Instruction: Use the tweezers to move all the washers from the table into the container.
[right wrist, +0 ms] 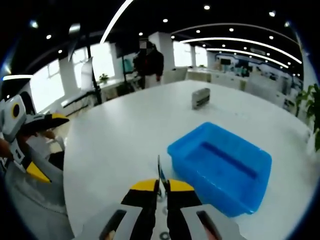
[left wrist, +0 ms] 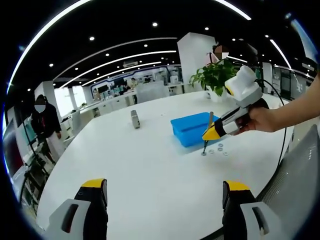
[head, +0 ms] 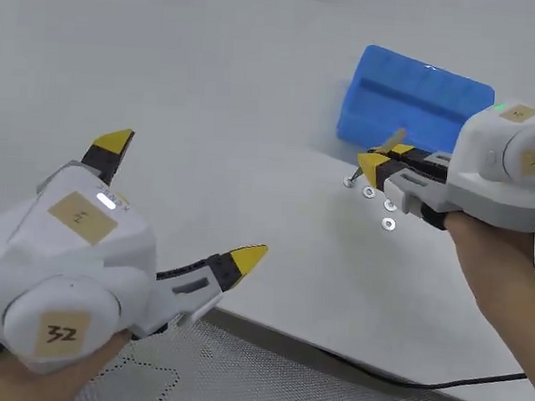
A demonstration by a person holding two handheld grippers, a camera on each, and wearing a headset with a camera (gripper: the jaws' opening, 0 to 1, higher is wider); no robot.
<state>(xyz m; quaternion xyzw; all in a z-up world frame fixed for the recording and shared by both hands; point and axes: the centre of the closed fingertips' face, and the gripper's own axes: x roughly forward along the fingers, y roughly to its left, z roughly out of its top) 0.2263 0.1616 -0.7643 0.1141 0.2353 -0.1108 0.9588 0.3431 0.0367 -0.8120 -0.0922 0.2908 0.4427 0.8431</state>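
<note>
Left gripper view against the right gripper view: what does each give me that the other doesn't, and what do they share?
Left gripper view: the washers lying on the table beside the container, with the tweezers tip down at them, held by the right gripper. Right gripper view: the container's inside, which looks bare, and a side look at the left gripper, jaws open. Shared: the container, the tweezers, the table and a small grey block further back.

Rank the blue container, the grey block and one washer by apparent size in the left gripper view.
1. blue container
2. grey block, though it sits farther off, so its true size is unsure
3. washer
</note>
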